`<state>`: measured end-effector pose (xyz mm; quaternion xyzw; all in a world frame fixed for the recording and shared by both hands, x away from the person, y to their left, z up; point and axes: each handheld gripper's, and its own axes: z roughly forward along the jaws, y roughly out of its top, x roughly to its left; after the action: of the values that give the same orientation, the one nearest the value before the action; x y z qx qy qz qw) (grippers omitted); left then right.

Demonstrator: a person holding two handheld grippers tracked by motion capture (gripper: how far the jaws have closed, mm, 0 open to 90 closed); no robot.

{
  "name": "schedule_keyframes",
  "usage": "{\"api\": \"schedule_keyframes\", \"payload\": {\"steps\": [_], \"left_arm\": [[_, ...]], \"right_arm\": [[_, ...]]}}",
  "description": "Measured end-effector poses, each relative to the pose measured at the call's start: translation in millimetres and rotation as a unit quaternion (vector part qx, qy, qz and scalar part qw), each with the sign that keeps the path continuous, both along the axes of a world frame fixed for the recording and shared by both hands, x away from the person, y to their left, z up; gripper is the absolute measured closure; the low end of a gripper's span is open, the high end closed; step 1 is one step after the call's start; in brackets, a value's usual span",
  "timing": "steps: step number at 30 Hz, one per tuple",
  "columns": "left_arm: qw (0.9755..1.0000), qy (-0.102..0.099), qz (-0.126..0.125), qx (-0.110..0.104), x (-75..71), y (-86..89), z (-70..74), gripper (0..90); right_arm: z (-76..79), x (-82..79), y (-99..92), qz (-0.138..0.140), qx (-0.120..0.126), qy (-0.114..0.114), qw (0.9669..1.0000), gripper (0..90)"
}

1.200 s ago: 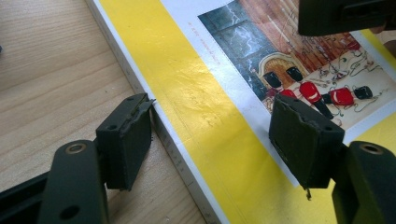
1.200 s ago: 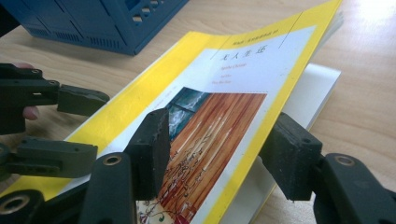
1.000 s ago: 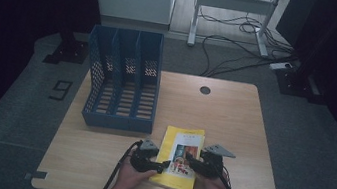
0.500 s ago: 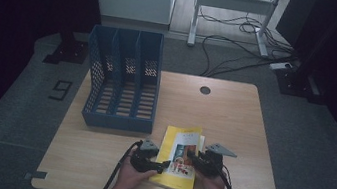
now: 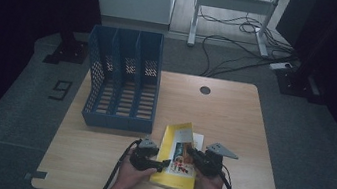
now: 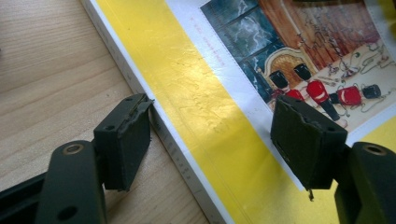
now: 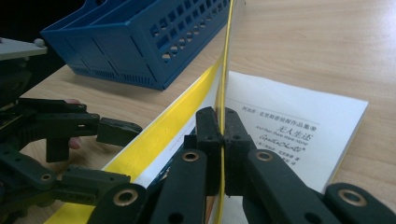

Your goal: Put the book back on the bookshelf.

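Room: dim, dark at both sides; a grey floor with black cables and a white metal frame behind the worktop
Worktop: pale wooden worktop, with a round dark hole near its far edge
File rack: blue perforated plastic file rack with three compartments, standing on the far left part of the worktop, well apart from both hands; the right gripper view shows its latticed wall beyond the book
Book: thin yellow paperback book with a picture of red toy soldiers on its cover, lying near the front edge between the two hands; its yellow front cover is lifted upright off the white title page, which carries printed text
Left claw: black two-jaw left claw, spread wide; one jaw sits just beside the book's spine edge on the wood, the other over the cover picture; neither pad presses on anything; in the high view it lies at the book's left edge
Right claw: black two-jaw right claw, jaws just closed and pressed together, pinching the edge of the lifted cover; in the high view it sits at the book's right side, with a grey three-cornered plate on top
Hands: the person's left hand and right hand come in from the bottom
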<state>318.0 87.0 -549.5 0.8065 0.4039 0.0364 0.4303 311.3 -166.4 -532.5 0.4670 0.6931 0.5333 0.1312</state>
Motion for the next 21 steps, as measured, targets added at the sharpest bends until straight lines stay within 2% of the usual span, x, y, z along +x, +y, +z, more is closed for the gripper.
{"api": "schedule_keyframes", "payload": {"steps": [8, 13, 17, 21], "left_arm": [[0.9999, 0.008, -0.002, -0.011, 2.4, 1.8, -0.4, 26.9], [0.9991, 0.023, -0.001, -0.036, 5.6, 4.9, -1.3, 23.8], [0.9989, 0.024, -0.001, -0.041, 6.6, 5.2, -1.9, 23.4], [0.998, 0.031, 0.0, -0.055, 6.6, 3.8, -2.7, 22.0]], "right_arm": [[5.2, -3.9, 1.8, 0.003, -0.005, -0.022, 0.9997, 87.9], [10.2, -6.4, 0.2, 0.011, 0.011, -0.035, 0.9993, 88.0], [11.8, -7.5, 0.7, 0.011, 0.009, -0.039, 0.9991, 88.0], [14.5, -9.6, 1.6, 0.015, 0.01, -0.046, 0.9988, 88.0]]}}
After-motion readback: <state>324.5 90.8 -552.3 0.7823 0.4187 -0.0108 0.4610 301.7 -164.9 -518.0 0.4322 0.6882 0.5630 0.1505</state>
